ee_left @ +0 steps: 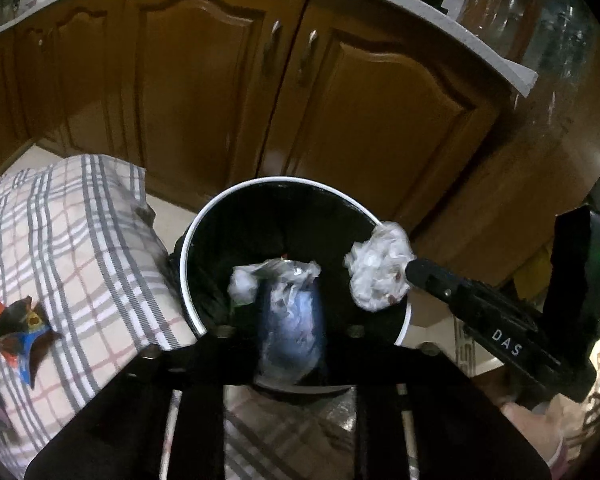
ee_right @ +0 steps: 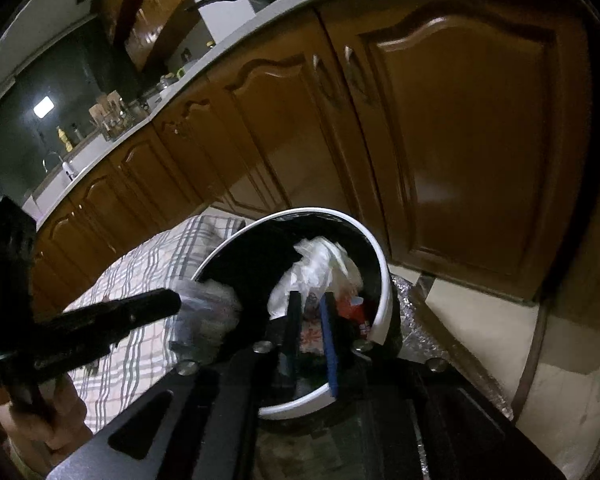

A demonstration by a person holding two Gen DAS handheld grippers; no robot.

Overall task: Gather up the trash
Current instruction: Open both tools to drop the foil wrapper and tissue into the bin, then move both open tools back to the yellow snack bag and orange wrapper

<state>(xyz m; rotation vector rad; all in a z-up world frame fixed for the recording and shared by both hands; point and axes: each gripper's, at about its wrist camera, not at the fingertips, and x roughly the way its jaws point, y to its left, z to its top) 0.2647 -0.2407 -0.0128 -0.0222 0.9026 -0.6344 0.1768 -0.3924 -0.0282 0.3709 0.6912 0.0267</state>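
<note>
Looking from the left, we see a torn wrapper [ee_left: 16,324], red, blue and black, lying flat on a checked cloth [ee_left: 80,240]. The cloth touches the side of the bin [ee_left: 192,240]. The bin is round, with a white rim and a black bag inside, and it stands on the floor in front of brown cupboard doors [ee_left: 204,80].

Over the middle of the bin is the left tool [ee_left: 288,300]. Its fingers look blurry and blue. They are only a little way apart, and they hold a clear plastic wad [ee_left: 242,284] at their tips. This wad is thin, shiny and all crumpled.

Further right, over the rim, is a white plastic wad [ee_left: 380,268]. It is puffy and scrunched like a ball, with small dark red spots low down. The right tool [ee_left: 416,274] holds it at its tip, with its fingers close together. Both wads are up in the air above the bin, not down inside it.
</note>
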